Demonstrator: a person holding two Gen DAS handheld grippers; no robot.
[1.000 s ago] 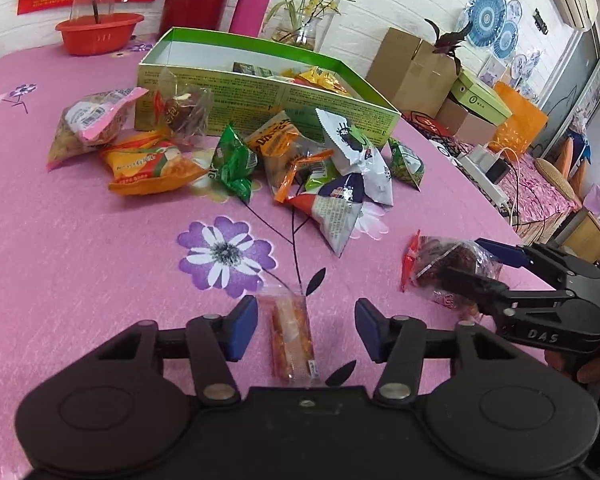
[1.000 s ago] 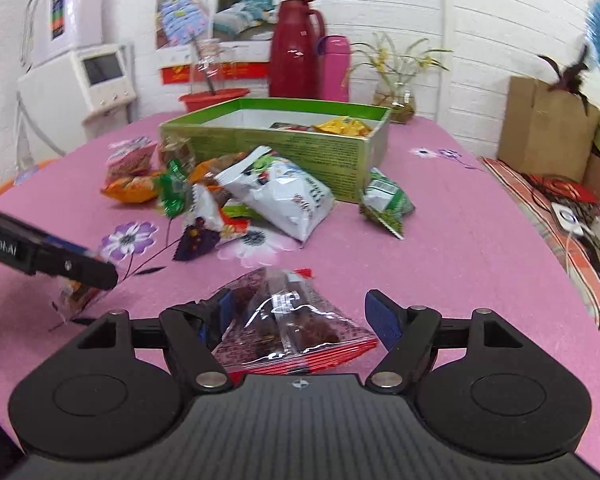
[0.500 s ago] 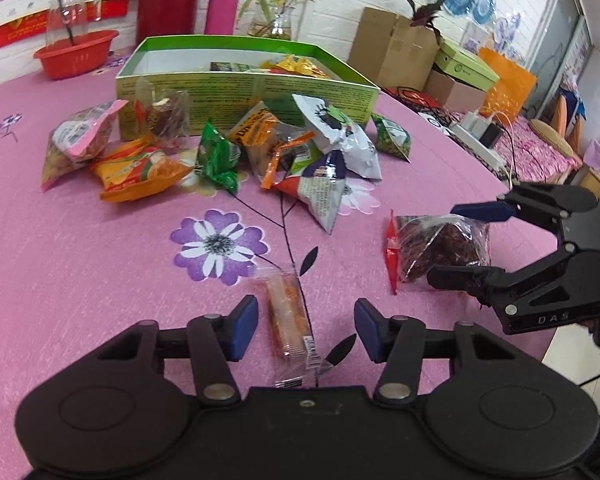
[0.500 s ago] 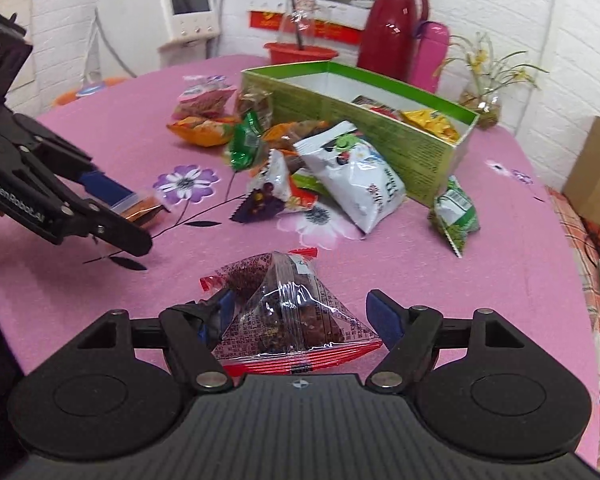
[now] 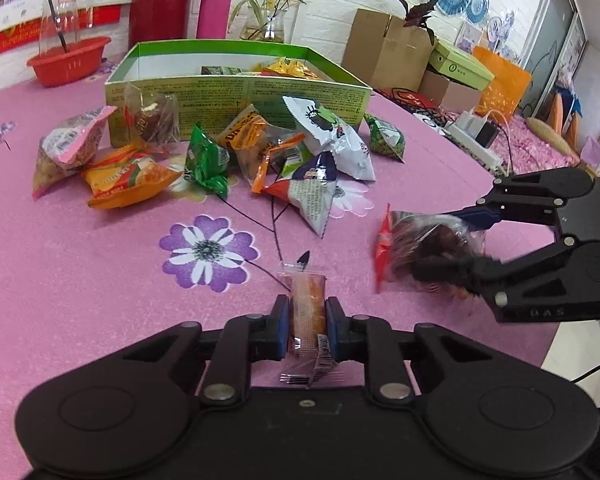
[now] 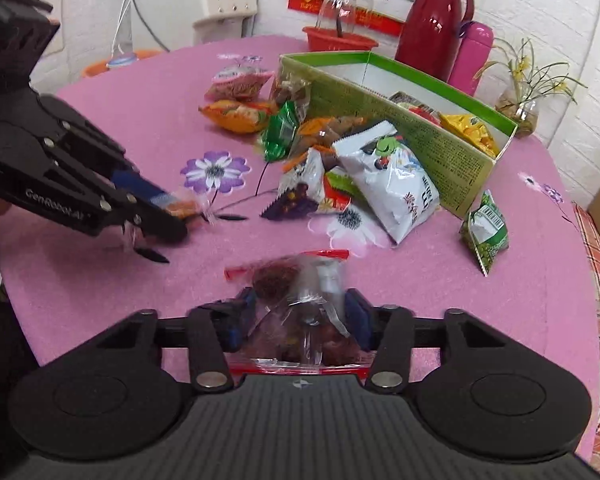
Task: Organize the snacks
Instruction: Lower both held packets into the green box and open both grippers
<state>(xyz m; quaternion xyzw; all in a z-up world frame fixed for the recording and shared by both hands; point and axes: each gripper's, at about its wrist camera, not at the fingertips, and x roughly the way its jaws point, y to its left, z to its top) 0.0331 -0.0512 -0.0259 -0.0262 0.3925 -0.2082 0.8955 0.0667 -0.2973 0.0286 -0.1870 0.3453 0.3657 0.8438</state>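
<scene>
I am clamping my left gripper (image 5: 308, 322) on a slim clear-wrapped orange snack stick (image 5: 309, 312) and my right gripper (image 6: 300, 322) on a clear red-edged bag of dark dried fruit (image 6: 300, 304), each grasped low over the pink floral tablecloth (image 5: 80, 280) for carrying to the open green cardboard box (image 5: 236, 92).

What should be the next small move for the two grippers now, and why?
Probably carry both toward the green box. The left gripper is shut on the orange snack packet, and the right gripper is shut on the clear bag of dark red snacks. The box is open, with snacks already inside.
</scene>
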